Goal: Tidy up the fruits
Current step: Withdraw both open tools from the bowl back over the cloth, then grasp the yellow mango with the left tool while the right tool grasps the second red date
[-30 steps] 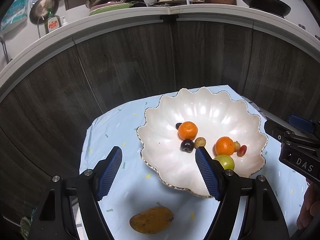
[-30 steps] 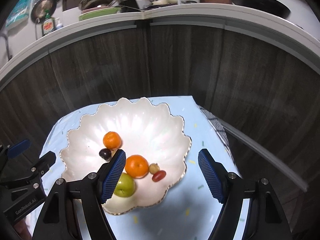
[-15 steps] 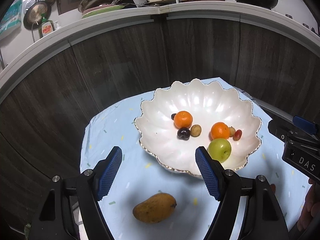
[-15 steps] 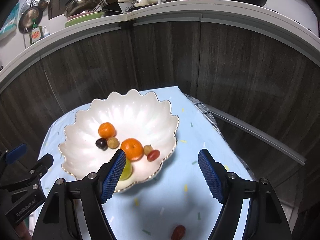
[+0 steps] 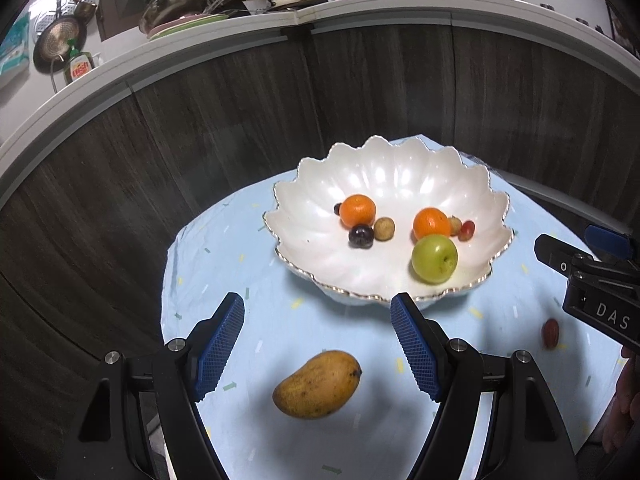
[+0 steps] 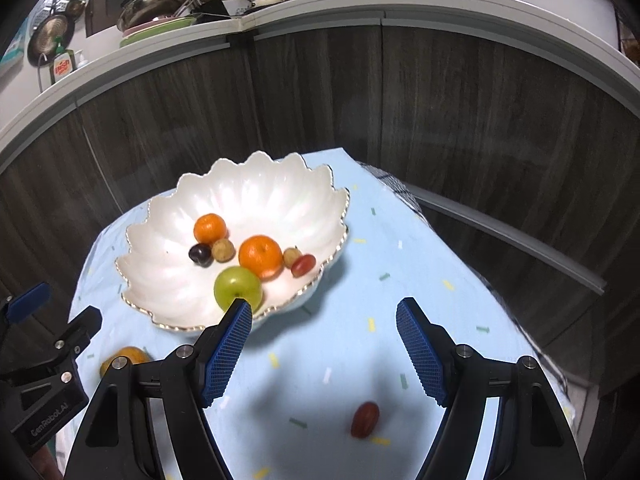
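Note:
A white scalloped bowl stands on a pale blue cloth and holds two oranges, a green apple, a dark plum, small brown fruits and a red grape. A yellow mango lies on the cloth in front of the bowl, below the open left gripper. A loose red grape lies on the cloth under the open right gripper. Neither gripper holds anything.
Dark wood cabinet fronts curve behind the small table. A white counter above them carries pans, dishes and a soap bottle. The cloth's left edge and a checked cloth at the right edge mark the table's limits.
Both grippers have pulled back from the bowl and sunk a little. The mango now shows whole under the left gripper and the loose red grape has come into view under the right one.

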`<state>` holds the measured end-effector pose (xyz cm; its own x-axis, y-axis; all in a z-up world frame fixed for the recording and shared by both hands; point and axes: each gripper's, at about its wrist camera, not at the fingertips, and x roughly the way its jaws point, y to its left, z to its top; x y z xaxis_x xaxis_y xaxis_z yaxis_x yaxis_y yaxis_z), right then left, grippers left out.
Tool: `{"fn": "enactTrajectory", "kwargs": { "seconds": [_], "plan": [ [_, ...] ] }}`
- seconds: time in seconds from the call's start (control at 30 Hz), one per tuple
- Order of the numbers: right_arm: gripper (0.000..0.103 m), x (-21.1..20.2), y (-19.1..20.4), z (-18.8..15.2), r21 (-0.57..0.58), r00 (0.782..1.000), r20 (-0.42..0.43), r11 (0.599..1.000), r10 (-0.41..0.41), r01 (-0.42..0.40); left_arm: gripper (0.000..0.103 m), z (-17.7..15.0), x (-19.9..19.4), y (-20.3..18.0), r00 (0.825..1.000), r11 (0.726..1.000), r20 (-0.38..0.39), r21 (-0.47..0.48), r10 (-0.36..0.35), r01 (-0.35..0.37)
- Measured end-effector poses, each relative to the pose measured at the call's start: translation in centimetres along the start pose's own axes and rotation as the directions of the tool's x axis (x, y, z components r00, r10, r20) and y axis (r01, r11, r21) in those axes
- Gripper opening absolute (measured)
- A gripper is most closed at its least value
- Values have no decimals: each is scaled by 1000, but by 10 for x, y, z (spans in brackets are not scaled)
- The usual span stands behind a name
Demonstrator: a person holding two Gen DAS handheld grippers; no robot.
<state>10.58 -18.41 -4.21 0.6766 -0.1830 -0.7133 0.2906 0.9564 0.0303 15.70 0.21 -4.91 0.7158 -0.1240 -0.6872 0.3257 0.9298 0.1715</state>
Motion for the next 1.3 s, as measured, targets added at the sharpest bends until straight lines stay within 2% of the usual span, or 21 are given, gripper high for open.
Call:
{"fn": "enactTrajectory", "kwargs": {
  "seconds": [0.27,0.53,0.83,1.3],
  "plan": [
    [75,14,-10,-20,56,994,-96,997,-46,51,75,-16,5,-4,999,998,-19,40,-38,39],
    [75,16,-10,-35,47,988,-133,995,-79,86,75,-29,15,-6,998,996,-36,71,-60,63],
    [75,31,-14,-53,71,973,-208,991,-99,116,75,-46,31,-9,996,987,-57,145,-61,69],
    [74,42,-13,-65,63,962,-243,988,-123,142,75,-62,56,-14,996,974,-81,219,-37,54]
  ]
}}
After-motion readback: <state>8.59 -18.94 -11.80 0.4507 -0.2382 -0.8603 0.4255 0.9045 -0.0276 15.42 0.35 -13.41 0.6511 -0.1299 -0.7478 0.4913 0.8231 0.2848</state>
